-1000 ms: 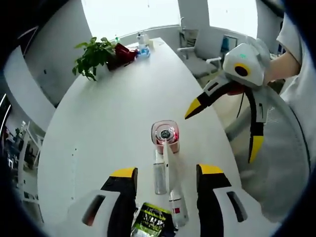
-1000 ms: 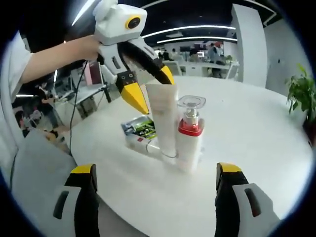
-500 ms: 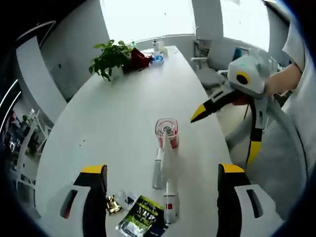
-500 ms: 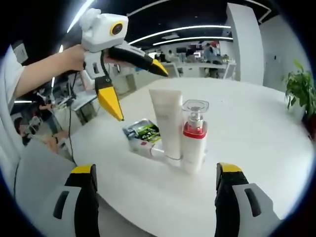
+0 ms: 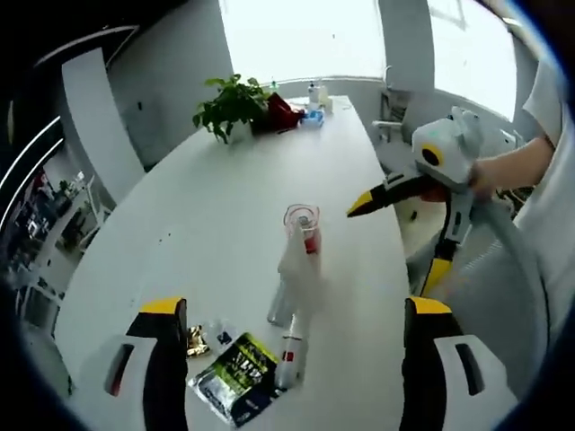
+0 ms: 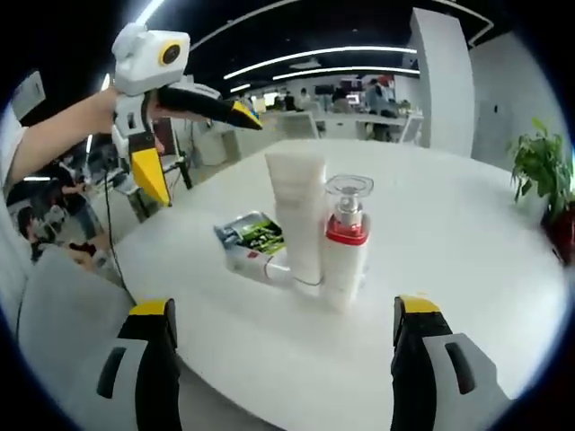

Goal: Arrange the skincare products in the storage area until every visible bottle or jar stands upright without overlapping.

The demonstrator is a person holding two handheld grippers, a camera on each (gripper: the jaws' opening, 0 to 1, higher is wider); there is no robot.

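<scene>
In the right gripper view, the right gripper hangs over the near edge of the white table, jaws wide apart and holding nothing. Just beyond, a white pump bottle with a red collar stands upright, touching a white tube that stands upright on its cap beside it. Behind them a small white bottle lies on its side beside a green and black sachet. Farther off, the left gripper is held in the air clear of the products, jaws spread, empty. In the left gripper view, a potted plant sits at the table's far end.
</scene>
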